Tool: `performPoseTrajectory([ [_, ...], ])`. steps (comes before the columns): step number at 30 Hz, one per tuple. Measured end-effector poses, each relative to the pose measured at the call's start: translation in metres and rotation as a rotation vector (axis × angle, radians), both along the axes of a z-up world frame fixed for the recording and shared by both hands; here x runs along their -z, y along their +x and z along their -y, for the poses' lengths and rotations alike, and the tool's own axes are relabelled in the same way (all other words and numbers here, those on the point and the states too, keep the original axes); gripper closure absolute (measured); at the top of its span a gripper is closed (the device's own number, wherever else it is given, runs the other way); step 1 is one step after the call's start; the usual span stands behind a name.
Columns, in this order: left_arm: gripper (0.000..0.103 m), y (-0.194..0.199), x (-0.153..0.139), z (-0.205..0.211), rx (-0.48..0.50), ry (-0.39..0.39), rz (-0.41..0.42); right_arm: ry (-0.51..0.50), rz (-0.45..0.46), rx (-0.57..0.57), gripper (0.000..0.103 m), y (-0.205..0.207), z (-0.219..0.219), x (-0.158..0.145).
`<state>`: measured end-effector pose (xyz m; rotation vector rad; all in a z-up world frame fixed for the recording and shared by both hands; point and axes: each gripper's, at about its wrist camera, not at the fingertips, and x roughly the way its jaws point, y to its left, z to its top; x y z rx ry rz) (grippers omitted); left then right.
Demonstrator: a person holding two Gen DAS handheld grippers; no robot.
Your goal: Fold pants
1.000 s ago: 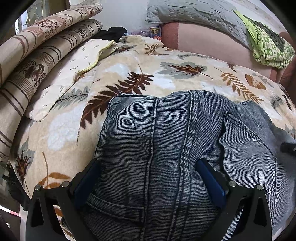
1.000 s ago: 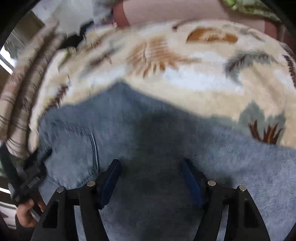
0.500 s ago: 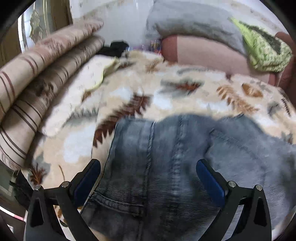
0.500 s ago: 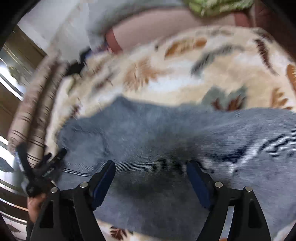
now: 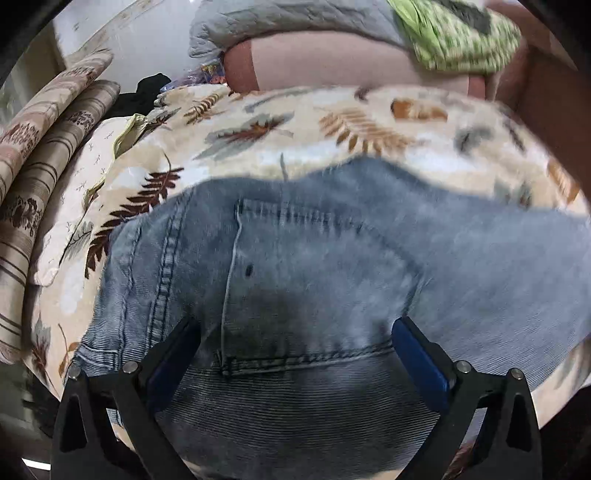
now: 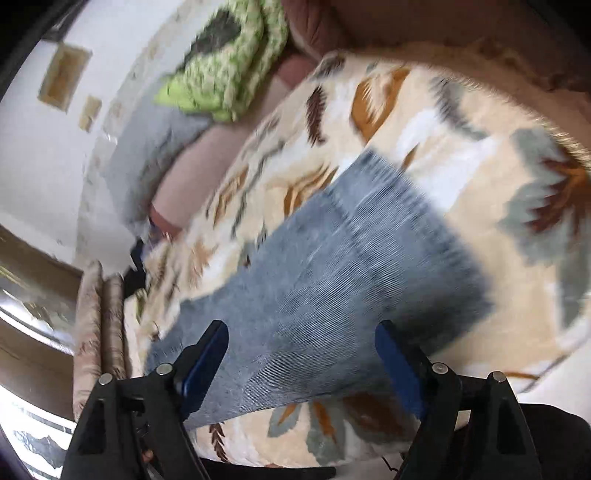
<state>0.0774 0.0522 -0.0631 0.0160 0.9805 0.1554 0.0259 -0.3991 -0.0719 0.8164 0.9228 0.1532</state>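
Grey-blue denim pants (image 5: 314,266) lie flat on a leaf-print blanket (image 5: 303,122) on a bed. In the left wrist view I see the waist end with a back pocket; my left gripper (image 5: 295,339) hovers open just above the waistband, holding nothing. In the right wrist view the pant legs (image 6: 332,280) stretch away to the hem at upper right. My right gripper (image 6: 301,347) is open and empty above the middle of the legs.
Striped folded bedding (image 5: 40,155) lies along the left. A pink bolster (image 5: 332,62), a grey quilt (image 5: 295,18) and a green patterned cloth (image 5: 458,40) sit at the far side. The blanket's near edge (image 6: 332,439) drops off close to my right gripper.
Both grippers have shifted along the pants to the right and the views have rotated. The left now sits over the back pocket; the right has swung out over the legs. Both stay open.
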Motion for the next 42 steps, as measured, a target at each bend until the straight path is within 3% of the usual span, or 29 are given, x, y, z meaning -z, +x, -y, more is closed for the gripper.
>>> performPoseTrajectory([
  [6, 0.000, 0.011, -0.022, 0.027, 0.032, -0.085, 0.060, 0.182, -0.115, 0.164, 0.018, -0.014, 0.046, 0.047],
  [12, 0.000, 0.029, -0.020, 0.077, 0.103, -0.157, 0.055, 0.305, -0.091, 0.251, 0.017, -0.002, 0.061, 0.058],
  [18, 0.000, 0.040, -0.017, 0.121, 0.139, -0.202, 0.034, 0.284, -0.095, 0.282, 0.021, 0.003, 0.065, 0.058],
  [19, 0.000, 0.043, -0.016, 0.132, 0.148, -0.209, 0.031, 0.261, -0.095, 0.279, 0.027, 0.002, 0.064, 0.054],
  [22, 0.000, 0.049, -0.010, 0.157, 0.185, -0.185, 0.024, 0.208, -0.102, 0.272, 0.060, 0.002, 0.066, 0.054],
  [23, 0.000, 0.054, -0.001, 0.167, 0.192, -0.130, 0.000, 0.204, -0.111, 0.273, 0.061, 0.002, 0.068, 0.056],
  [25, 0.000, 0.065, 0.036, 0.189, 0.236, 0.013, -0.155, 0.189, -0.114, 0.270, 0.064, -0.003, 0.071, 0.058],
  [27, 0.000, 0.059, 0.039, 0.193, 0.265, 0.050, -0.088, 0.150, -0.122, 0.243, 0.064, -0.002, 0.067, 0.055],
  [28, 0.000, 0.058, 0.036, 0.193, 0.269, 0.053, -0.096, 0.134, -0.126, 0.226, 0.060, 0.000, 0.065, 0.054],
  [29, 0.001, 0.058, 0.031, 0.192, 0.260, 0.036, -0.105, 0.127, -0.121, 0.214, 0.053, 0.001, 0.064, 0.052],
  [31, 0.000, 0.056, 0.013, 0.187, 0.250, -0.035, -0.045, 0.169, -0.106, 0.218, 0.035, 0.000, 0.063, 0.052],
  [33, 0.001, 0.056, -0.004, 0.188, 0.242, -0.070, 0.022, 0.160, -0.117, 0.226, 0.032, 0.003, 0.062, 0.052],
  [35, 0.001, 0.059, -0.002, 0.195, 0.262, -0.089, 0.016, 0.148, -0.119, 0.212, 0.032, 0.007, 0.060, 0.052],
  [36, 0.000, 0.062, 0.012, 0.203, 0.284, -0.062, -0.045, 0.133, -0.118, 0.203, 0.034, 0.008, 0.059, 0.051],
  [38, 0.000, 0.068, 0.046, 0.216, 0.320, 0.042, -0.170, 0.102, -0.126, 0.176, 0.079, 0.009, 0.058, 0.051],
  [40, 0.000, 0.060, 0.045, 0.219, 0.338, 0.079, -0.095, 0.056, -0.126, 0.156, 0.079, 0.007, 0.055, 0.047],
  [42, 0.001, 0.059, 0.033, 0.219, 0.333, 0.062, -0.102, -0.010, -0.101, 0.153, 0.079, 0.003, 0.050, 0.036],
])
